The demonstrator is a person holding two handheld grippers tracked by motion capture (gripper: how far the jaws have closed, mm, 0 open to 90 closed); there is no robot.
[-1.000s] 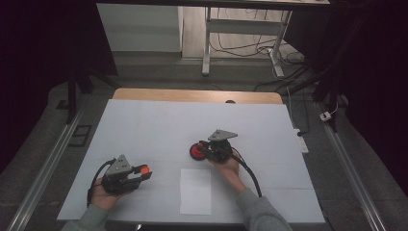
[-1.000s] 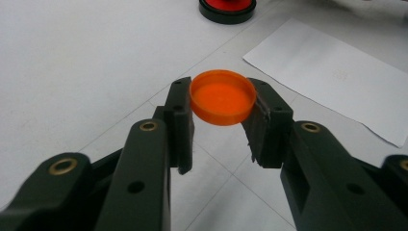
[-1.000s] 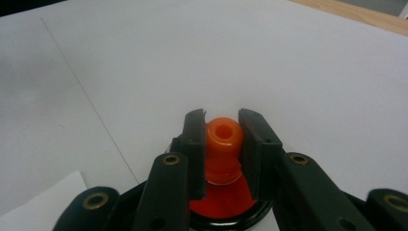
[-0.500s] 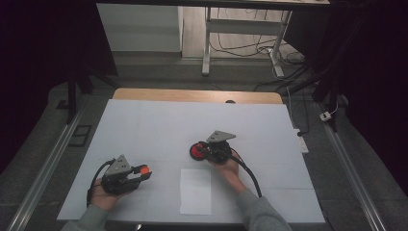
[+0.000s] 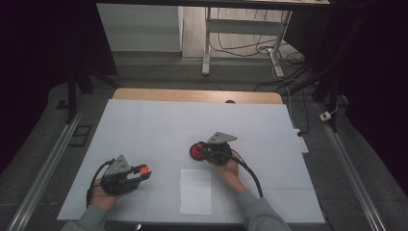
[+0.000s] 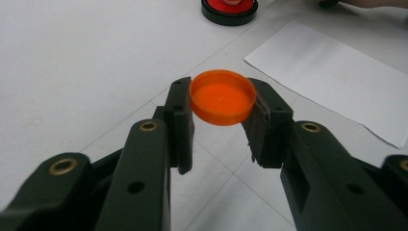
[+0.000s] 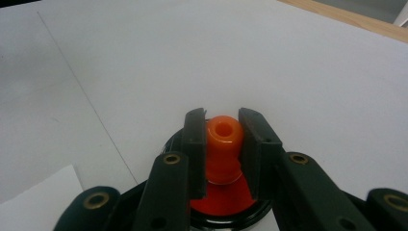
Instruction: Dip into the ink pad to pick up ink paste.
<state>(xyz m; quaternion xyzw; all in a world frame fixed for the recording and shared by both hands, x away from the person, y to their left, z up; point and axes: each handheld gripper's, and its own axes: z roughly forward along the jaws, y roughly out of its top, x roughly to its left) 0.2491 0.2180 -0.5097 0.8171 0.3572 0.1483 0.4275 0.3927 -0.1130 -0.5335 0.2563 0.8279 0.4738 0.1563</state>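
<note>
At the near edge of the white table (image 5: 159, 125), a person's left hand (image 5: 98, 196) held the left gripper (image 5: 139, 174) low over the surface, its two black jaws pressed against opposite sides of an orange cap (image 6: 222, 97), which they carried clear of the tabletop with its hollow side up. Just to the right of that gripper a sheet of white paper (image 5: 196, 190) lay flat near the table's front edge, apart from both tools. Beyond the paper, towards the middle of the table, the person's right hand (image 5: 227, 168) held the right gripper (image 5: 208, 151), topped by its grey three-cornered plate and trailing a black cable back past the sleeve. Its jaws were closed on an orange knob (image 7: 223, 144) with a small hole in its top; the knob rose from the middle of a round pad with a black rim and red face (image 7: 226, 204), which sat on the table directly under the jaws. Farther off, a strip of bare wooden edge (image 5: 197, 95) showed at the table's far side, and beyond it lay a grey floor with the legs of a white stand (image 5: 207, 45) and loose cables.
</note>
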